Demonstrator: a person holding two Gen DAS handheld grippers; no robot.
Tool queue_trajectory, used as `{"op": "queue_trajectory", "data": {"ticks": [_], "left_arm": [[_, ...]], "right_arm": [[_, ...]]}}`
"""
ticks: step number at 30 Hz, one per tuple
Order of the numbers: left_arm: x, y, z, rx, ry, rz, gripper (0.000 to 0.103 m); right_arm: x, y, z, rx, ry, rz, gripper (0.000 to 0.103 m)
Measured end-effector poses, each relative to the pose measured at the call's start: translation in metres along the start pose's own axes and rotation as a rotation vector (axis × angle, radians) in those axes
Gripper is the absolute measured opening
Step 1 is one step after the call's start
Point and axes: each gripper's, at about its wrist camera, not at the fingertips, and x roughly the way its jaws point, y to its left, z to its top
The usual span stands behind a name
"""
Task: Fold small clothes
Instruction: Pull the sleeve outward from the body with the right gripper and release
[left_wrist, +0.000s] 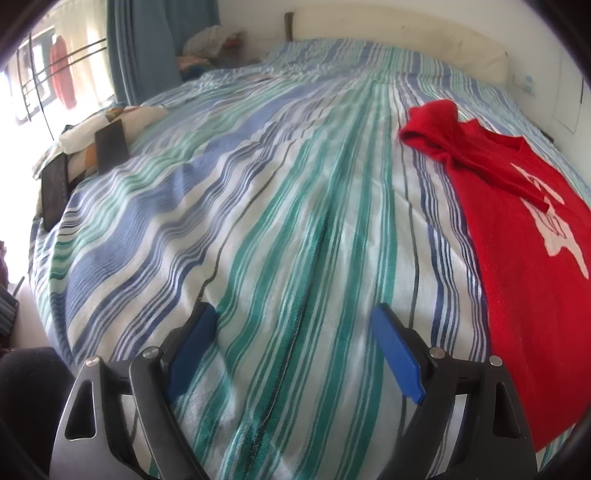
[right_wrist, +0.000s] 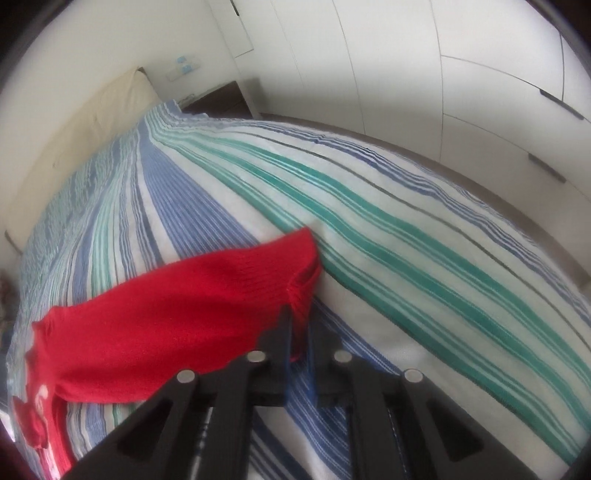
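Currently the red knitted sweater with a white motif (left_wrist: 524, 236) is lying on the bed with the blue, green and white striped cover (left_wrist: 277, 206), body flat, and the right gripper (right_wrist: 300, 325) is pinching the ribbed cuff of one sleeve (right_wrist: 207, 306), its jaws pressed together on the knit so that the sleeve is stretching out sideways above the cover. Judging by that, the step in hand is a sleeve fold: the sleeve is being held out from the body, not yet laid across it. The left gripper (left_wrist: 295, 339) is hovering with its blue pads (left_wrist: 397, 354) spread wide over bare striped cover, just beside the sweater's near edge, gripping nothing. The next move probably calls for carrying the cuff across the chest, laying it flat and letting go, while the free gripper is likely needed to pin or smooth the body. The left wrist view is showing what the other lacks: the whole front with its motif, the other sleeve (left_wrist: 436, 122) bunched up near the top, two dark flat devices (left_wrist: 110, 146) on a pile at the far edge, and a blue curtain (left_wrist: 147, 48). The right wrist view alone is showing the pinch itself, plus white wardrobe doors (right_wrist: 424, 74) beyond the bed.
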Motion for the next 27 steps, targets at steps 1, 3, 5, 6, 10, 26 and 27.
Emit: {"op": "queue_trajectory", "data": {"ticks": [1,3,5,6,10,26,27], "left_arm": [[0.000,0.000,0.000,0.001,0.000,0.001,0.088],[0.000,0.000,0.000,0.006,-0.002,0.006,0.088],[-0.001,-0.002,-0.001,0.016,-0.007,0.015,0.088],[-0.001,-0.003,-0.001,0.021,-0.009,0.017,0.088],[-0.002,-0.006,-0.002,0.034,-0.011,0.016,0.088],[-0.048,-0.014,0.004,0.131,-0.127,0.010,0.090],[-0.053,-0.019,0.008,0.153,-0.134,0.001,0.090]], "right_arm": [[0.000,0.001,0.000,-0.003,-0.001,-0.003,0.006],[0.000,-0.001,-0.002,0.012,0.004,0.006,0.006],[0.000,-0.001,-0.001,0.023,0.004,0.011,0.006],[-0.001,-0.002,-0.001,0.028,0.004,0.010,0.008],[-0.009,-0.005,-0.002,0.022,-0.013,-0.027,0.019],[-0.165,-0.005,-0.007,-0.006,-0.479,-0.149,0.073],[-0.174,0.004,-0.014,-0.051,-0.468,-0.096,0.075]]}}
